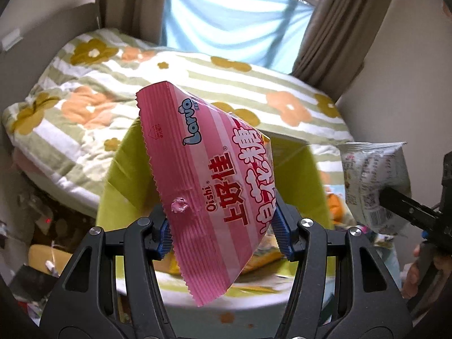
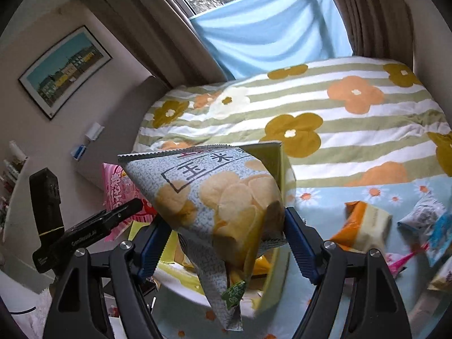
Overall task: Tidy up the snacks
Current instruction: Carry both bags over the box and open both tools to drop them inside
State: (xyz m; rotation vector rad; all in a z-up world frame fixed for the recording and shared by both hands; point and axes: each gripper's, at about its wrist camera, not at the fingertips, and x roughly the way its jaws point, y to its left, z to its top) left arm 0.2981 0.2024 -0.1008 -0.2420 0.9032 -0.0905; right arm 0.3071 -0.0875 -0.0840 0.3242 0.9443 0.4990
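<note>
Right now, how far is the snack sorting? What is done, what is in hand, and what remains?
Done: some packets, hard to identify, already lie inside the yellow-green box. In hand: the left gripper holds a pink snack bag, and the right gripper holds a grey chip bag, both over the box. Left: an orange packet and a blue-white packet lie loose on the bed, with a few more at the picture's edge.
</note>
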